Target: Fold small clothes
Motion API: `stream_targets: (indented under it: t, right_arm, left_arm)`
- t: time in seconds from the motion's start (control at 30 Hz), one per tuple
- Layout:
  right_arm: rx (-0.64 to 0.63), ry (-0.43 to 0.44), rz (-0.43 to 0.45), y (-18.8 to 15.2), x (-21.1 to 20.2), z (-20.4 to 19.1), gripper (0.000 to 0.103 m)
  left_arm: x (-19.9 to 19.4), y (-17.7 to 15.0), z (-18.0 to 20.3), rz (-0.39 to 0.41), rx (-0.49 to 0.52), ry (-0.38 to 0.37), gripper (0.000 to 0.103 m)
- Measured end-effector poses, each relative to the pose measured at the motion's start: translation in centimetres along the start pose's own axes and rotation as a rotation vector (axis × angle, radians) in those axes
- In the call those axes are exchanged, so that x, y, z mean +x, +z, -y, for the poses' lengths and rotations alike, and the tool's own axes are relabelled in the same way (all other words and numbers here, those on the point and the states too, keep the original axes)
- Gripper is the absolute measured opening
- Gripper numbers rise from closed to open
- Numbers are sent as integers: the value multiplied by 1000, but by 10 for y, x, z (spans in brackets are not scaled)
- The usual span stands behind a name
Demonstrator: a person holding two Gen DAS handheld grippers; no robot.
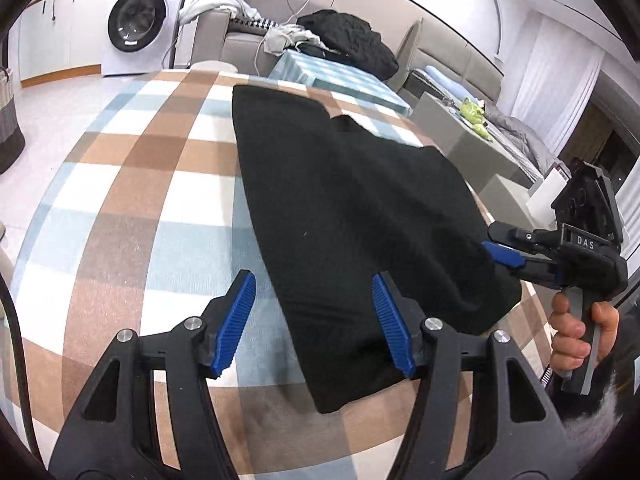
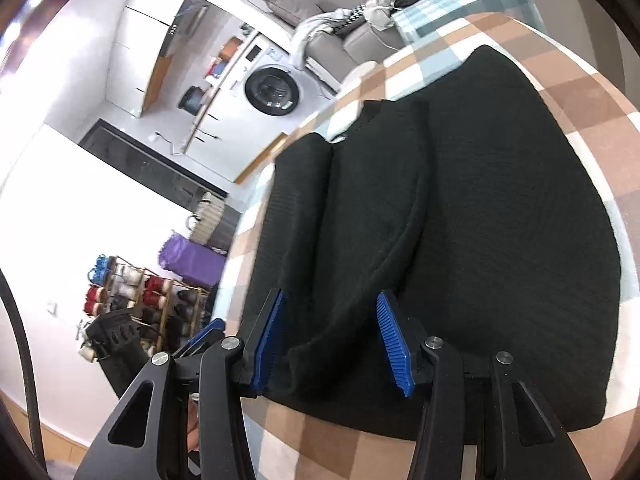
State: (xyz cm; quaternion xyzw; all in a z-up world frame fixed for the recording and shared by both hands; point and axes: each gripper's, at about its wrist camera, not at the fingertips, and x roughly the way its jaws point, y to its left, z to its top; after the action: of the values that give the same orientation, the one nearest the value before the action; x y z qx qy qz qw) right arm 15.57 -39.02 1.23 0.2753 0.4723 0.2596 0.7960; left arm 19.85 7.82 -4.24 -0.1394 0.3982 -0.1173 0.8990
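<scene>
Left gripper [image 1: 314, 322]: jaws apart, nothing clamped, over the near edge of the black garment [image 1: 352, 216].
Right gripper [image 2: 332, 344]: jaws apart, a fold of the garment bunched between them; grip unclear.
Black garment: spread flat on the checked tablecloth [image 1: 132, 184].
Hand [image 1: 580, 332]: wrapped around the right gripper's handle.
Background: washing machine [image 1: 140, 20], grey sofa [image 1: 240, 40].

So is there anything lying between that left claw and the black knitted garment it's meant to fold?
Nothing visible. The left gripper hangs open right over the near edge of the black knitted garment, with only the brown, blue and white checked tablecloth beneath. The right gripper is at the garment's other side.
</scene>
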Motion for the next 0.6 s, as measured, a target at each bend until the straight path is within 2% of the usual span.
stream_targets:
  t: [0.07, 0.1, 0.13, 0.2, 0.23, 0.3, 0.37, 0.4, 0.43, 0.53, 0.57, 0.6]
  right_arm:
    - [13, -18, -30, -5, 10, 2, 48]
    - [15, -30, -43, -7, 15, 3, 38]
    - [-1, -40, -50, -7, 21, 2, 22]
    - [-39, -84, -68, -8, 31, -6, 9]
    - [-50, -62, -55, -7, 28, -11, 8]
    - [-74, 29, 33, -3, 3, -22, 7]
    - [-75, 36, 93, 2, -21, -23, 7]
    - [-63, 0, 95, 4, -25, -16, 7]
    - [-75, -111, 71, 4, -21, -7, 7]
    - [-85, -324, -75, -2, 1, 15, 9]
    - [-89, -327, -84, -4, 0, 15, 10]
    - [-106, -322, -76, -6, -3, 13, 17]
  left_arm:
    - [9, -4, 3, -11, 3, 4, 58]
    - [9, -8, 7, -15, 5, 10, 58]
    - [10, -10, 9, -20, 5, 15, 58]
    - [15, -12, 17, -32, 4, 17, 58]
    - [14, -14, 18, -35, 5, 16, 58]
    - [11, -16, 19, -31, 15, 22, 58]
    - [8, -18, 18, -34, 23, 29, 58]
    - [8, -20, 17, -42, 23, 27, 59]
    - [9, -22, 17, -56, 22, 22, 59]
    - [14, -27, 19, -86, 26, 21, 59]
    - [15, -28, 21, -93, 31, 20, 59]
    - [15, -29, 23, -98, 38, 17, 59]
